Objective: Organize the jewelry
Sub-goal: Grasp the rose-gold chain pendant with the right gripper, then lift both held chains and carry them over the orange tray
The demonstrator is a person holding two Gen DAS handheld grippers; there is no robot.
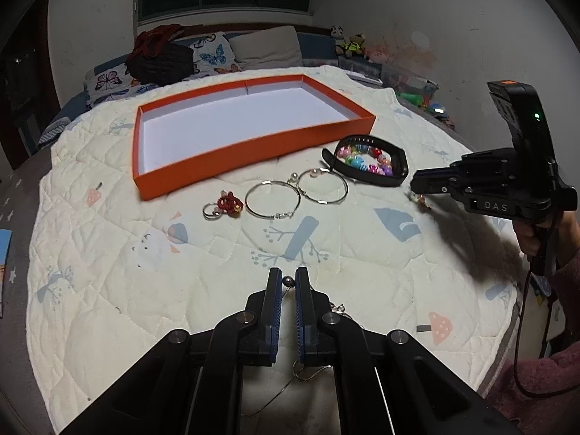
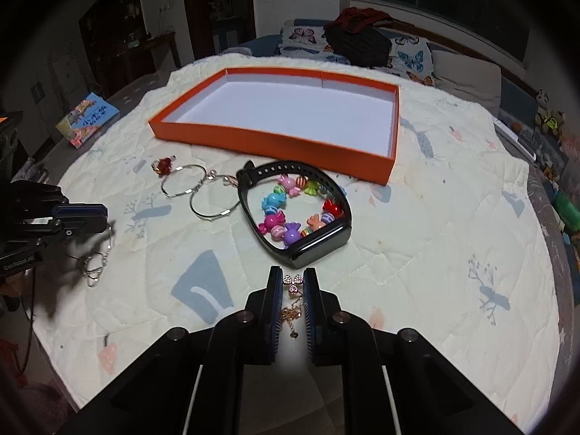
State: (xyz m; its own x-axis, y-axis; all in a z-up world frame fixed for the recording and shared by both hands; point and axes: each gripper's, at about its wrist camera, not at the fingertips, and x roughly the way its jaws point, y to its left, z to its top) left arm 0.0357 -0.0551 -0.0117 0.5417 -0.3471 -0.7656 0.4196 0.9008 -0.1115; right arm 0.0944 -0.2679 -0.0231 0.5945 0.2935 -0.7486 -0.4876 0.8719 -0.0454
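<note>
My left gripper (image 1: 288, 282) pinches a silver chain (image 2: 95, 267) above the quilt (image 1: 145, 290). Further right: red ring (image 2: 164, 165), two bangles (image 2: 201, 190), watch band (image 2: 308, 217) around candy beads (image 2: 286, 214); orange tray (image 2: 275, 137) behind. Right gripper (image 2: 293, 284) clamps a gold chain (image 2: 291, 304).

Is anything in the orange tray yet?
No. In the right wrist view the orange tray shows only bare white floor, and the bangles lie on the quilt outside it.
</note>
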